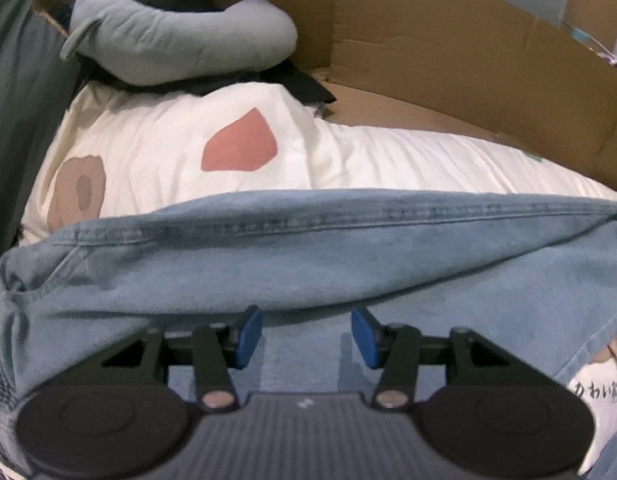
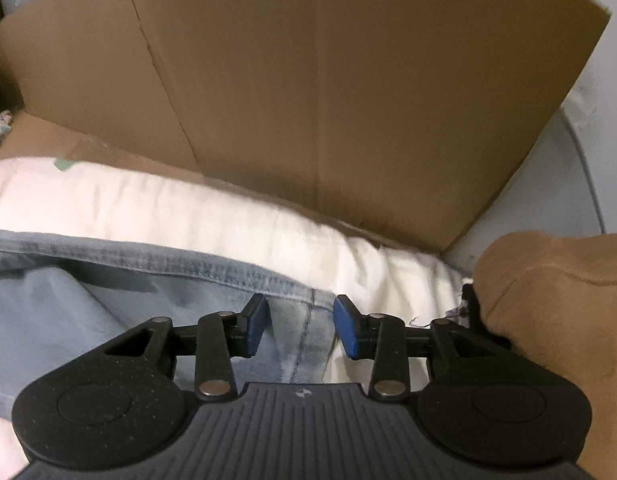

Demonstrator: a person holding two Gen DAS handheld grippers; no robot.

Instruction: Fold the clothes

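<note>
Jeans (image 1: 308, 256) spread flat across the white bedding (image 1: 388, 160), left gripper (image 1: 307, 336) half-open over the denim holding nothing, right gripper (image 2: 300, 328) likewise gapped above a seam, small Japanese lettering at the bedding's right edge, cardboard (image 2: 348, 100) behind.

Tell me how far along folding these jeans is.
Done: the jeans look doubled over lengthwise on the white bedding, seam edge straight. In hand: nothing; the left gripper and right gripper hang open over the denim, pads apart. Left: probably a further fold, and the tan garment beside the right gripper lies unfolded.
</note>
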